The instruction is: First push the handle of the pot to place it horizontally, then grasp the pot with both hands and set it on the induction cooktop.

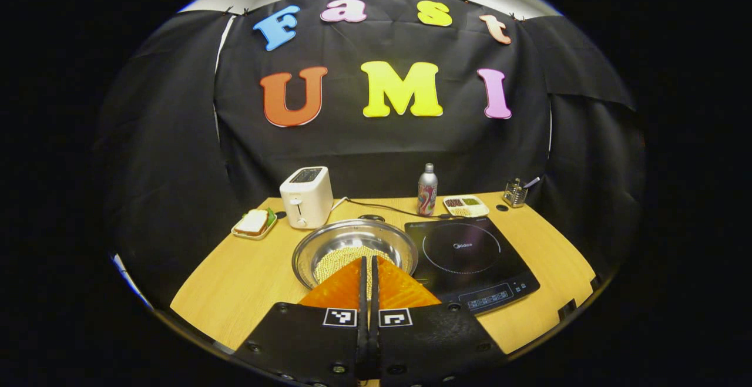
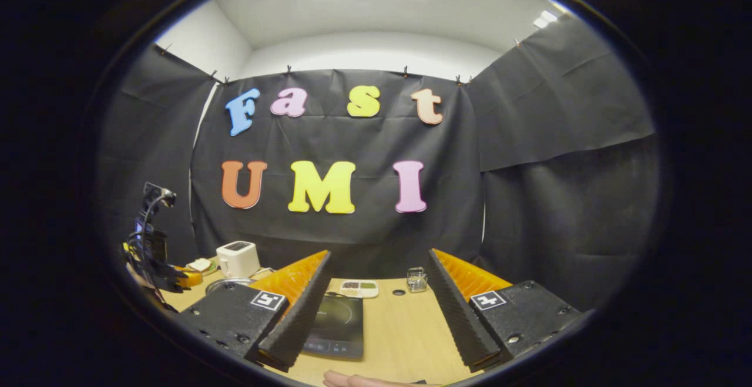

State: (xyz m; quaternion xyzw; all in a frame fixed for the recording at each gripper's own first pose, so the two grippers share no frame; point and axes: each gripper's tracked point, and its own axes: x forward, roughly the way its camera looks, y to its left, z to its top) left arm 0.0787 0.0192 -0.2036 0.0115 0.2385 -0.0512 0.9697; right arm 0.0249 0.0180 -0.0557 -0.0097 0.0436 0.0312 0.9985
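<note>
A steel pot [image 1: 352, 240] with pale grains inside sits on the wooden table [image 1: 235, 281], just left of the black induction cooktop [image 1: 470, 255]. My left gripper [image 1: 369, 259] is shut, its tips over the pot's near rim; its fingers hide the front of the pot. I cannot make out the pot's handle. My right gripper [image 2: 379, 255] is open and held up above the table with nothing between its fingers. In the right gripper view the cooktop [image 2: 338, 322] lies under the gripper, the pot's rim [image 2: 226, 284] is at the left, and the left gripper [image 2: 150, 258] shows farther left.
Behind the pot stand a white toaster [image 1: 305, 196], a plate with a sandwich [image 1: 254, 222], a bottle [image 1: 427, 190], a small divided tray [image 1: 465, 205] and a glass holder [image 1: 515, 192]. A cable runs along the back. A hand [image 2: 364, 381] shows at the bottom edge.
</note>
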